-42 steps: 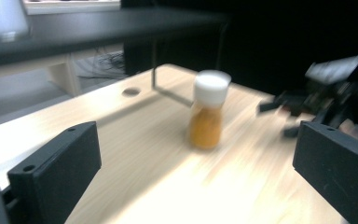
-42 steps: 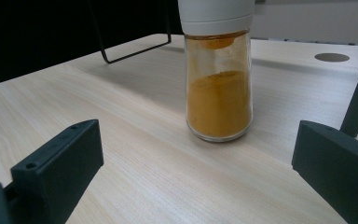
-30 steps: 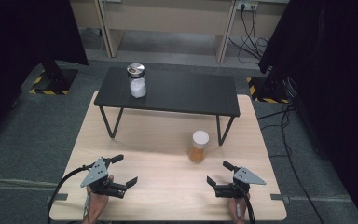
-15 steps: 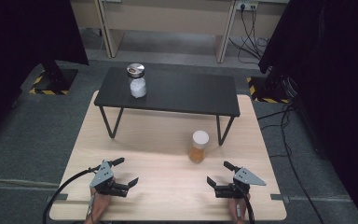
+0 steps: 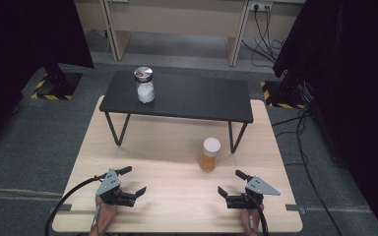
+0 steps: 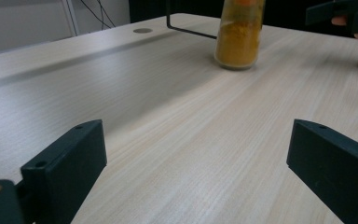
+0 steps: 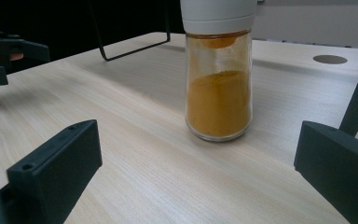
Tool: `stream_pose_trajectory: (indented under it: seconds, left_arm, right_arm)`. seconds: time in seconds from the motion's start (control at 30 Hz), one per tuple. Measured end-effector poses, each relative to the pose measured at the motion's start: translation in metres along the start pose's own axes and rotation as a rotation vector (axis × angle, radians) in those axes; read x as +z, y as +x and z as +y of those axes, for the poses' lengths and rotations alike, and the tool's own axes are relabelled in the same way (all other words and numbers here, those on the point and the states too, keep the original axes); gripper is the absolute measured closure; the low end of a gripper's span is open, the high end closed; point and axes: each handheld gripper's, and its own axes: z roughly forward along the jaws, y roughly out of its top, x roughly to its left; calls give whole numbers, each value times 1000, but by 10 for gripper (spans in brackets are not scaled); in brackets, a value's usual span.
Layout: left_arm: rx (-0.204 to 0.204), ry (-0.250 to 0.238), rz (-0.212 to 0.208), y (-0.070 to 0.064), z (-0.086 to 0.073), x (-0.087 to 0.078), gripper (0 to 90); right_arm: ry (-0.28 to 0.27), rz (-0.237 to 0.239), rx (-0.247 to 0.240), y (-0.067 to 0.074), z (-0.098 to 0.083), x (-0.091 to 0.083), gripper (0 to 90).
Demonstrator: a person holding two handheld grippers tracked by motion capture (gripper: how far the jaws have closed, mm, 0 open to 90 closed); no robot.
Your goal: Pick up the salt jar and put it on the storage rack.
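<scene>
A glass jar of orange powder (image 5: 210,154) with a white cap stands on the wooden table (image 5: 167,142), right of the middle. In the right gripper view the jar (image 7: 219,93) is close ahead, beyond the fingertips. My right gripper (image 5: 230,182) rests near the front edge, open and empty. My left gripper (image 5: 134,180) lies at the front left, open; its jaws have just been closing a little with nothing between them. From the left gripper view the jar (image 6: 239,35) stands far off.
A low black shelf (image 5: 187,98) on wire legs spans the back of the table. On its left part stands a jar of white grains (image 5: 144,87) with a metal lid. Dark curtains hang on both sides, and cables (image 5: 295,132) lie on the floor at the right.
The left gripper has edged slightly to the right along the front edge. The right gripper and both jars have stayed where they were.
</scene>
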Motion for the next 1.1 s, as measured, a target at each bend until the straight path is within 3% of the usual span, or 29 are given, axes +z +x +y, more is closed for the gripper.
stream_pose_trajectory:
  seconds: [0.2,1.1]
  left_arm:
    - [26,20,-12,-1,4,2,49]
    - [16,26,-17,1,5,2,50]
  right_arm:
    - [5,2,-7,0,1,1,6]
    - [2,0,-1,0,0,0,7]
